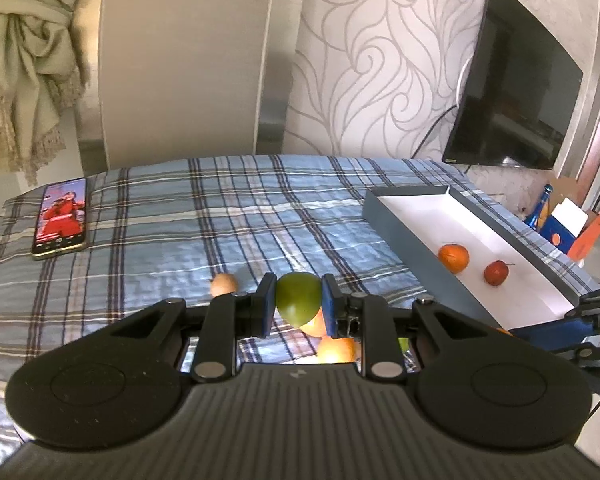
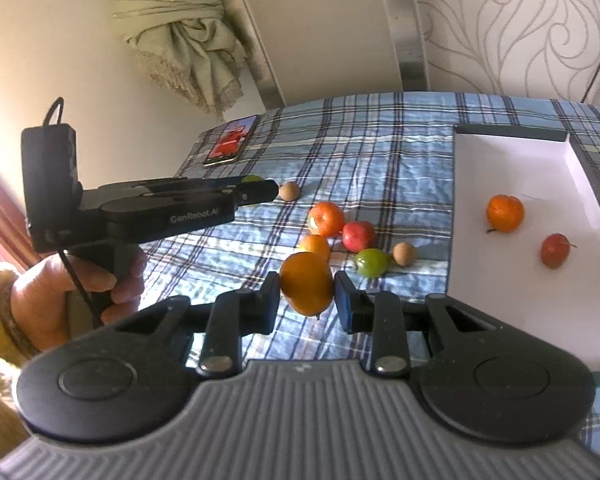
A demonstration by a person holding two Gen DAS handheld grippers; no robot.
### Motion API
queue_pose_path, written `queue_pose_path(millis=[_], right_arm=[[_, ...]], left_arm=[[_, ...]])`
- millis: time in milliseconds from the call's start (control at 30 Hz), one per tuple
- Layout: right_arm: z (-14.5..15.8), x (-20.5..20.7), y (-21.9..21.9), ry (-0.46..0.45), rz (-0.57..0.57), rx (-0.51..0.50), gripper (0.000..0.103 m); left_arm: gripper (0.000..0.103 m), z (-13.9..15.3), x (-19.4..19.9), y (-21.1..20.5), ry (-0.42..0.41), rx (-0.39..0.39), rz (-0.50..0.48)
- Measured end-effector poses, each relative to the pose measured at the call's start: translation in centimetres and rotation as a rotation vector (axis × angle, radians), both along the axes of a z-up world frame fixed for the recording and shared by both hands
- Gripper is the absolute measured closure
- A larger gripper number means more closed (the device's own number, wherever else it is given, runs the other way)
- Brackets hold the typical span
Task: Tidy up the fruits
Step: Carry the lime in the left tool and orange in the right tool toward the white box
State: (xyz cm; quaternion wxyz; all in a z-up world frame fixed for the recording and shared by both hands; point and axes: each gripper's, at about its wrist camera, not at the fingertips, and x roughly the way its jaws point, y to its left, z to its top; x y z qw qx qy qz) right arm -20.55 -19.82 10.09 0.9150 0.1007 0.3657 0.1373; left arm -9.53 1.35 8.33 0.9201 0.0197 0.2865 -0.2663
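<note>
Right tool [image 2: 307, 300] pinches an orange fruit [image 2: 306, 282] and left tool [image 1: 298, 300] a green fruit [image 1: 298, 296], both above the bed [image 1: 180, 240]. Small, light, smooth-skinned, probably bruisable: grip gently across the widest part. The box [image 2: 512, 136] sits towards the bed's far right edge.

A smartphone [image 1: 61, 218] with a lit red screen lies flat near the far left corner of the blue plaid cloth [image 1: 204, 216]. A dark television [image 1: 516, 96] hangs on the swirl-patterned wall [image 1: 372, 52]. A knotted pale curtain [image 1: 24, 68] hangs at left.
</note>
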Motion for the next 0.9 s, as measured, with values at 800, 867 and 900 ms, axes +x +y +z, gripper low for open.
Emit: queue_pose_path(millis=[800,867,900], right_arm=[[-0.1,-1.3,-1.8,-0.019,-0.060,0.038,0.071],[0.0,-1.5,-2.0,-0.023,-0.069,0.041,0.071],[0.0,-1.6,-2.2,-0.025,-0.075,0.045,0.071]], left_arm=[[0.076,2.0,-0.2,-4.3,-0.036,0.001,-0.093],[0.076,2.1,-0.3,-4.8,-0.037,0.004,-0.105],[0.076,2.1,-0.3,-5.0,-0.038,0.005,-0.109]])
